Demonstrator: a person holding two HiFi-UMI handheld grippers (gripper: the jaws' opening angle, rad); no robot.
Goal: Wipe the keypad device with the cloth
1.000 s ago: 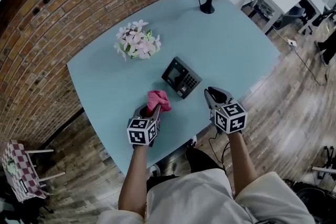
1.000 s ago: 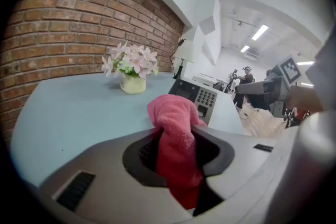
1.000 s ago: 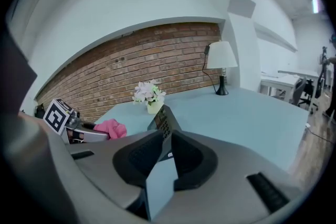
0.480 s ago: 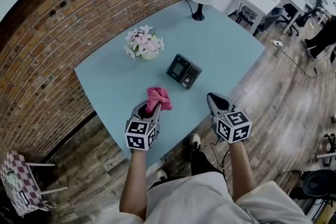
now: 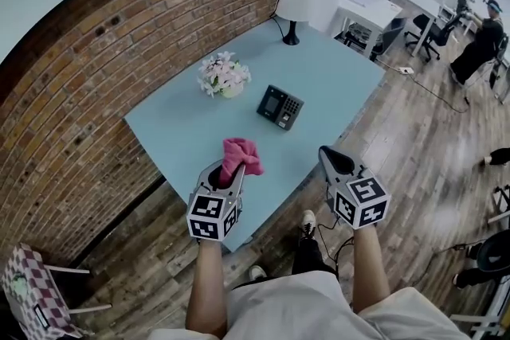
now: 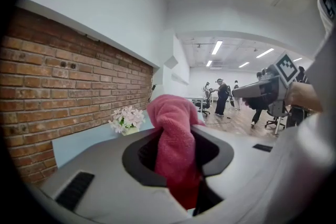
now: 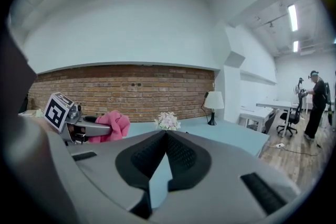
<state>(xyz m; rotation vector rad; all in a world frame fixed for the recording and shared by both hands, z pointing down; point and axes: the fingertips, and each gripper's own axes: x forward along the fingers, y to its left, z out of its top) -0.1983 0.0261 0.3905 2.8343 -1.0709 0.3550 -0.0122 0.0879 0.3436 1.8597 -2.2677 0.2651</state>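
Note:
The dark keypad device (image 5: 280, 107) lies on the light blue table (image 5: 199, 131), well ahead of both grippers. My left gripper (image 5: 229, 170) is shut on a pink cloth (image 5: 240, 154) that bulges up out of its jaws; in the left gripper view the cloth (image 6: 173, 139) fills the gap of the left gripper (image 6: 177, 131). My right gripper (image 5: 334, 160) hangs over the table's near edge. Its jaws have just been closing with nothing between them, and the tips meet at the right gripper (image 7: 167, 134). Both are held off the table.
A pot of pale flowers (image 5: 224, 76) stands left of the device, a white lamp (image 5: 292, 8) at the far corner. A brick wall (image 5: 96, 68) runs along the left. Wooden floor (image 5: 414, 163) lies to the right, with desks, chairs and people beyond. A checkered seat (image 5: 28, 283) is at lower left.
Both grippers have risen and drawn back from the table toward the person, so the device now lies farther off. The right jaws have closed. The cloth stays in the left gripper.

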